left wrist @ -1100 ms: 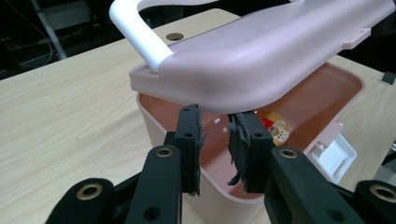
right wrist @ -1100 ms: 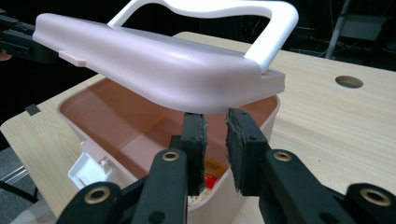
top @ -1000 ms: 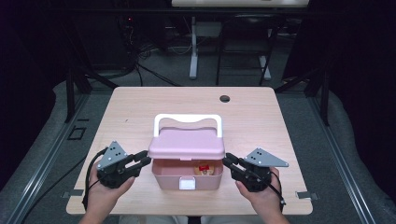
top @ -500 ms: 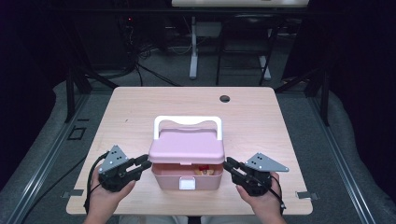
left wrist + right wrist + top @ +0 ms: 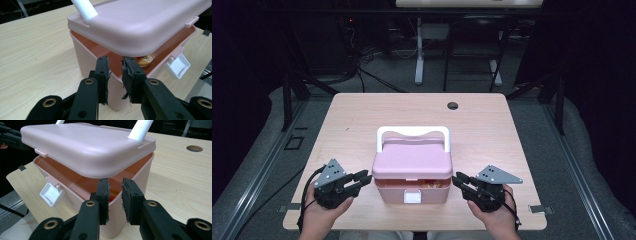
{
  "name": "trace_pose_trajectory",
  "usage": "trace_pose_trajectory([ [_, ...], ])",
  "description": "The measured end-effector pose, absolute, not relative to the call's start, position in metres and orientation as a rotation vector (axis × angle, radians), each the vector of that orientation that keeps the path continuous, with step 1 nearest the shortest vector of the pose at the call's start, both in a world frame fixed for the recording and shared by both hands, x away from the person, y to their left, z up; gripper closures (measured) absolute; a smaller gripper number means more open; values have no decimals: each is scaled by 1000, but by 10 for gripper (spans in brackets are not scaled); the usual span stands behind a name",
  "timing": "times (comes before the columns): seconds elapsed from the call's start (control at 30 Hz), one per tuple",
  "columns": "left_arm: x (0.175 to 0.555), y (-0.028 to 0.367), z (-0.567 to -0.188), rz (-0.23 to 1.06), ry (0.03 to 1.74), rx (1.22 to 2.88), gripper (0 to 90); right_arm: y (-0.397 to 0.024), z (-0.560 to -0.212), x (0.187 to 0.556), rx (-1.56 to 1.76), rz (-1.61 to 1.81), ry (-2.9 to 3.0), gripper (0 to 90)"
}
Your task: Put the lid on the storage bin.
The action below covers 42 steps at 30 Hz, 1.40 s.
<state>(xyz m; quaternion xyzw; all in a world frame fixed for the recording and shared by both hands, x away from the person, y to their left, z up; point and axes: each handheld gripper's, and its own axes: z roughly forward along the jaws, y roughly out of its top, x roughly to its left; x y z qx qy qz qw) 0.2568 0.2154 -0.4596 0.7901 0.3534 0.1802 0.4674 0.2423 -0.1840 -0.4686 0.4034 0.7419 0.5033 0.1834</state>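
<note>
A pink box (image 5: pixel 394 192) with a white handle (image 5: pixel 412 131) stands at the table's near edge. Its lid (image 5: pixel 412 160) is lifted a little at the front, leaving a narrow gap, and the white latch (image 5: pixel 413 196) hangs loose. Through the gap I see a round orange item (image 5: pixel 145 60). My left gripper (image 5: pixel 366 177) points at the lid's front left corner. In its own view the left gripper (image 5: pixel 115 65) has its jaws slightly apart with nothing between them, tips just under the lid (image 5: pixel 140 22). My right gripper (image 5: pixel 457 179) mirrors it at the right corner; close up, that gripper (image 5: pixel 115 185) also stands slightly parted and empty.
The wooden table (image 5: pixel 362 120) has a round cable hole (image 5: pixel 452 105) at the back. Beyond the table are dark stands, cables and a white desk leg (image 5: pixel 418 55). The near edge lies just behind both hands.
The lid's front edge has come down a little, narrowing the gap. Both hands have barely shifted.
</note>
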Motion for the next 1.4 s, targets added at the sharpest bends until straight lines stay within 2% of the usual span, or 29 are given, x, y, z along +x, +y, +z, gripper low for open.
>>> trace_pose_trajectory([
  [0.37,258,223,-458,450,885,1902,687,-191,-469,243,1173,1437,2065,736],
  [0.73,263,230,-465,447,929,1868,585,-192,-478,247,1187,1425,2050,689],
  [1.4,280,250,-493,475,1032,1829,506,-211,-494,261,1236,1375,1949,552],
])
